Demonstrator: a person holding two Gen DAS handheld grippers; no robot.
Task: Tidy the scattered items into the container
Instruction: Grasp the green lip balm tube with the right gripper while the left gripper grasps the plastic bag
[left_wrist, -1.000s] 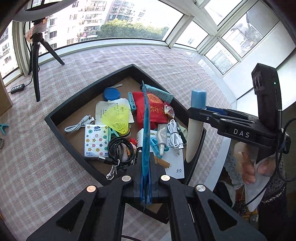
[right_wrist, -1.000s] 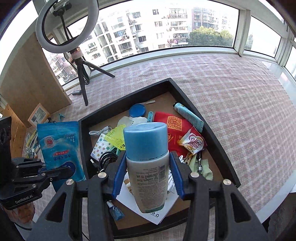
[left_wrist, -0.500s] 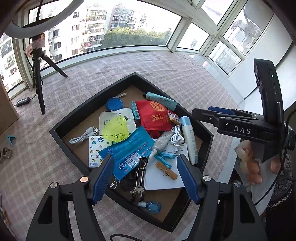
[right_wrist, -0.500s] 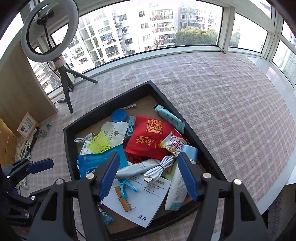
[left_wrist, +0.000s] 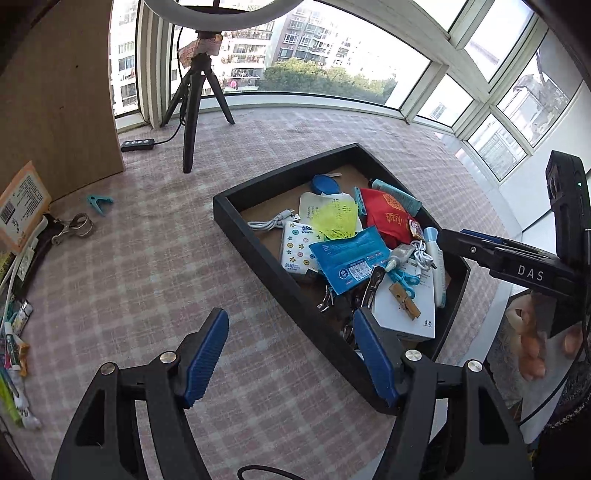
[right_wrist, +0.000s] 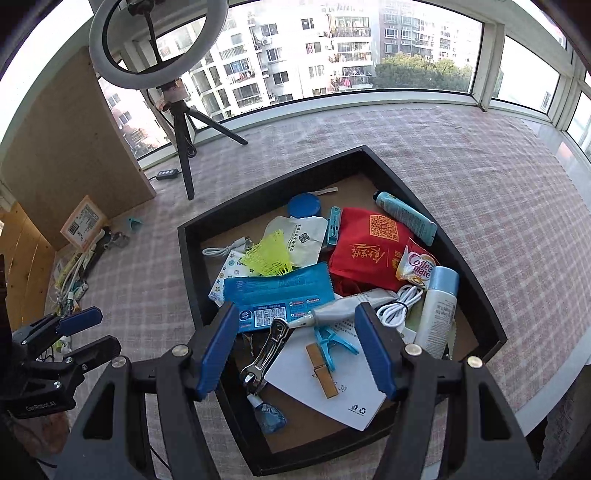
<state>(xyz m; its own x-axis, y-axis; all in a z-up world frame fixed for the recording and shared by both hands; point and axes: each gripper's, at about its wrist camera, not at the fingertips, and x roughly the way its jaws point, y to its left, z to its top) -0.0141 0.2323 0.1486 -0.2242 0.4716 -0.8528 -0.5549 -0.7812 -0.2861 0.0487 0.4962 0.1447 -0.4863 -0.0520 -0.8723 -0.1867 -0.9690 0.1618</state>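
- The left gripper (left_wrist: 291, 360) has its blue-padded jaws spread wide with nothing between them; it hovers over the pink checked tablecloth (left_wrist: 147, 280), just off the near left wall of the black tray (left_wrist: 243, 236).
- The right gripper (right_wrist: 297, 352) is likewise spread apart and holds nothing, poised above the near half of the tray (right_wrist: 184, 258).
- In the right wrist view the left gripper (right_wrist: 86, 332) shows at the left edge, its fingers parted.
- The tray sits on the tablecloth and holds the gathered items in a loose heap.
- A blue wet-wipe packet (right_wrist: 277, 295) lies on top near the middle, overlapping a star-patterned tissue pack (left_wrist: 295, 247) and touching a yellow mesh piece (right_wrist: 269, 254).
- A red pouch with a QR code (right_wrist: 373, 251) lies at the far right, with a teal tube (right_wrist: 404, 218) along the tray's far right wall.
- A white bottle with a pale blue cap (right_wrist: 437, 306) lies on its side against the right wall, beside a coiled white cable (right_wrist: 400, 302) and a Coffee-mate sachet (right_wrist: 417, 266).
- A white booklet (right_wrist: 332, 384) covers the near corner, with a wooden clothespin (right_wrist: 321, 369) and a blue clip (right_wrist: 332, 341) on it.
- Still outside the tray on the cloth at the far left: a teal clip (left_wrist: 99, 202), a metal clip (left_wrist: 75, 227), and a cluster of small items (left_wrist: 14, 332) along the left edge.
- A ring-light tripod (left_wrist: 192, 110) stands beyond the tray near the window.
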